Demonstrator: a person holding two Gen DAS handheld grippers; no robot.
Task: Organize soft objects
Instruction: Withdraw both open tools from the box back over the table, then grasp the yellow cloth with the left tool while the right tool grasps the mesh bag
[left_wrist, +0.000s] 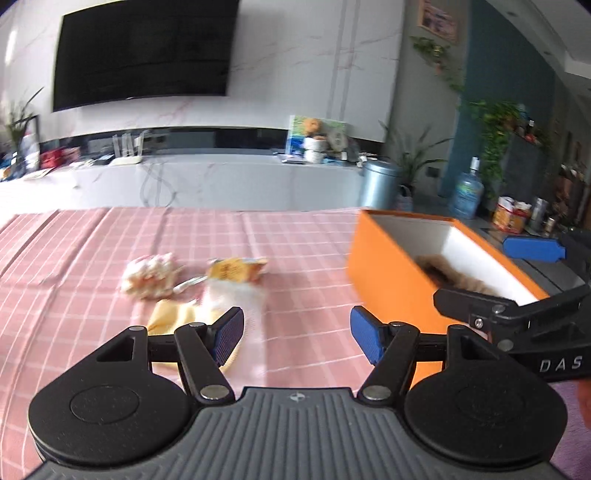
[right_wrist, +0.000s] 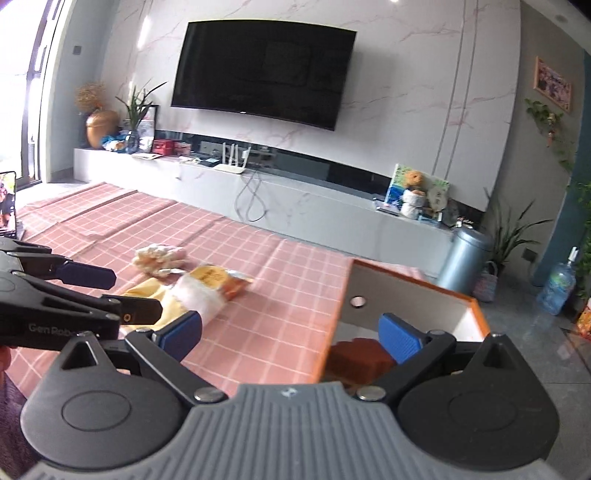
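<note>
The soft items lie ahead-left of the left gripper (left_wrist: 297, 334), the nearer one; its jaws stand apart, empty; the right gripper (right_wrist: 290, 338) is spread wide, empty, at the orange box (left_wrist: 391, 273). Count: one yellow cloth (left_wrist: 173, 317), one white-and-orange plush (left_wrist: 232, 280), one pale plush (left_wrist: 149, 277); one brown plush (right_wrist: 354, 360) boxed.

Both views are taken from close above the pink checked worktop (left_wrist: 303, 236), angled slightly downward toward the television wall (right_wrist: 424, 92). The left wrist view is set left of the orange box (left_wrist: 388, 273); the right wrist view looks over its rim. The soft items, box and television (left_wrist: 144, 51) are shared.
</note>
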